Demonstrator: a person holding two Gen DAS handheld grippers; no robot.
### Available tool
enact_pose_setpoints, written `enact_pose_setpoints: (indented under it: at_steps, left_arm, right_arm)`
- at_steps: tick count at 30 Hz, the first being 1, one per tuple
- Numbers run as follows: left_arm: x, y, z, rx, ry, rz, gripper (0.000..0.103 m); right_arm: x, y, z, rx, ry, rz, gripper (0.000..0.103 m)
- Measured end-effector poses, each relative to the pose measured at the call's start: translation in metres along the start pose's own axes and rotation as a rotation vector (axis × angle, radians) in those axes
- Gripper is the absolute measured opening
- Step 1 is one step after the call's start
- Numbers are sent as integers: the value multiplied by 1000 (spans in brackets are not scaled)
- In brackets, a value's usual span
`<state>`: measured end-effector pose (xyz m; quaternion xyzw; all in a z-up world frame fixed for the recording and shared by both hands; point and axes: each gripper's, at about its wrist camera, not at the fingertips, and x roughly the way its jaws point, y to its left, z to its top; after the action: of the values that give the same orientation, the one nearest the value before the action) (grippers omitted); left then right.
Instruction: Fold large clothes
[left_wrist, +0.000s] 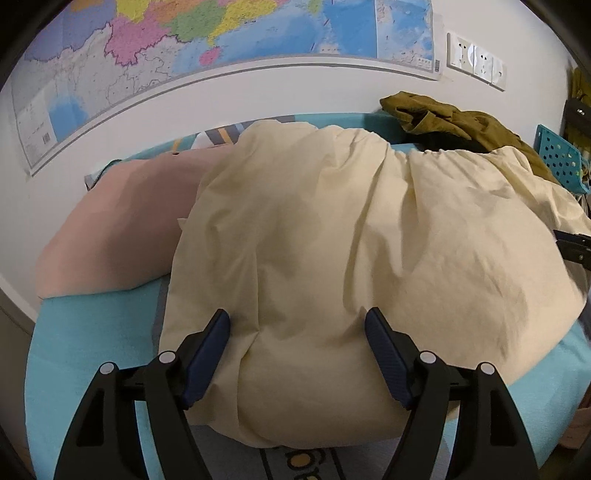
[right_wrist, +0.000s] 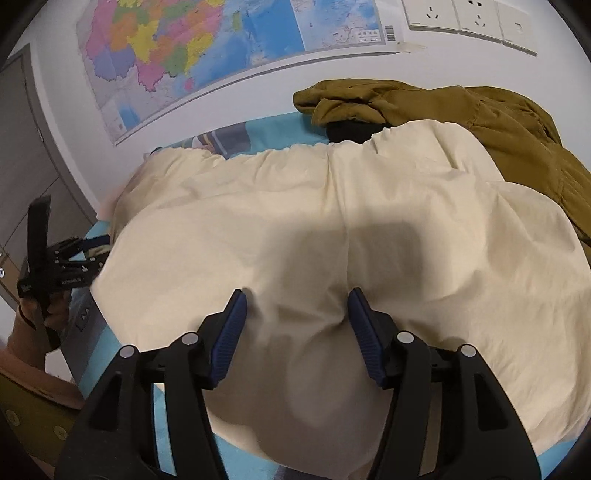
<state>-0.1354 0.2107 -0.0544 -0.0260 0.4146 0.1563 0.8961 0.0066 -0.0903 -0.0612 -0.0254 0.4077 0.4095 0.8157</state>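
Observation:
A large cream garment (left_wrist: 351, 236) lies spread and puffy on a turquoise bed (left_wrist: 85, 350); it also fills the right wrist view (right_wrist: 351, 229). My left gripper (left_wrist: 297, 328) is open, its fingers pressed on either side of a fold at the garment's near edge. My right gripper (right_wrist: 297, 306) is open too, its fingers straddling a bunched ridge of the same cloth. The left gripper also shows at the left edge of the right wrist view (right_wrist: 62, 269). The right gripper's tip peeks in at the right edge of the left wrist view (left_wrist: 576, 247).
A pink garment (left_wrist: 122, 229) lies left of the cream one. An olive-brown jacket (right_wrist: 461, 114) is heaped at the back right by the wall. A map (left_wrist: 221, 37) and wall sockets (left_wrist: 476, 61) hang above. A teal perforated basket (left_wrist: 561, 155) stands at the far right.

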Motion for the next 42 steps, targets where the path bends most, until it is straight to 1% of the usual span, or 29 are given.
enact_pose_setpoints:
  at_steps: [2, 4, 6, 8, 10, 11, 12, 13, 15, 17, 18, 19, 21, 23, 26, 27, 28, 30, 31, 32, 33, 35, 36, 37, 38, 39, 40, 41, 42]
  left_arm:
    - [-2, 2, 2, -12, 0, 2, 72]
    - [-9, 8, 2, -34, -11, -5, 71]
    - [-22, 19, -1, -77, -40, -33, 71]
    - [-33, 26, -5, -96, -63, -57, 69]
    - [-35, 29, -8, -95, -59, -50, 62]
    - [-33, 30, -11, -97, -45, -51, 61]
    - [-30, 31, -13, -103, -35, -56, 61]
    - [-27, 33, -15, -112, -26, -60, 61]
    - [-19, 33, -18, -119, -13, -47, 59]
    - [-16, 34, -19, -115, -17, -40, 59]
    - [-15, 36, -18, -119, -16, -45, 59]
    - [-18, 39, -18, -128, -18, -52, 59]
    - [-29, 48, -19, -142, -45, -66, 63]
    - [-41, 59, -24, -154, -68, -82, 65]
    - [-49, 73, -34, -174, -68, -92, 63]
    - [-50, 75, -38, -174, -60, -106, 63]
    - [-50, 76, -42, -168, -49, -124, 61]
    - [-48, 74, -50, -144, -30, -115, 58]
    - [-46, 72, -53, -131, -14, -112, 53]
    - [-44, 71, -56, -127, -5, -116, 47]
    - [-42, 71, -59, -127, -1, -125, 43]
    - [-38, 75, -60, -138, -6, -157, 34]
    - [-37, 75, -60, -137, -7, -164, 31]
    - [-36, 75, -59, -128, -12, -163, 26]
    - [-35, 77, -58, -128, -14, -167, 19]
    - [-34, 79, -55, -129, -11, -177, 15]
    - [-34, 81, -52, -128, -15, -174, 9]
    - [-38, 86, -47, -130, -25, -177, 7]
    - [-43, 89, -43, -134, -43, -195, 7]
  right_arm:
    - [-7, 3, 2, 8, -9, -5, 57]
    - [-15, 8, 3, 8, -30, 13, 58]
    - [-25, 18, 5, -15, -61, 18, 59]
    - [-32, 25, 7, -42, -75, 24, 60]
    - [-36, 36, 9, -70, -90, 60, 61]
    - [-35, 42, 10, -87, -92, 86, 59]
    - [-32, 50, 10, -122, -94, 84, 60]
    - [-27, 56, 10, -149, -81, 78, 61]
    - [-15, 60, 9, -162, -37, 90, 60]
    - [7, 59, 5, -163, 24, 71, 60]
    - [14, 56, 3, -166, 33, 48, 60]
    - [17, 54, 2, -152, 36, 48, 60]
    - [13, 51, 6, -111, 27, 59, 60]
    - [4, 58, 9, -142, 1, 41, 60]
    - [-6, 73, 9, -186, -25, 83, 61]
    - [-10, 85, 9, -232, -38, 104, 61]
    - [-11, 94, 9, -262, -39, 123, 61]
    - [-11, 116, 9, -331, -38, 172, 63]
    - [-7, 131, 7, -381, -30, 205, 64]
    - [-4, 143, 5, -416, -22, 224, 64]
    - [2, 157, 2, -466, -11, 236, 65]
    - [18, 182, -6, -568, 20, 235, 65]
    - [27, 192, -10, -612, 29, 228, 65]
    - [33, 198, -13, -646, 26, 213, 66]
    - [41, 204, -17, -689, 22, 183, 65]
    - [48, 209, -20, -728, 24, 147, 61]
    - [51, 210, -22, -752, 23, 116, 42]
    - [52, 209, -21, -761, 23, 96, 26]
    - [47, 205, -14, -718, 31, 130, 20]
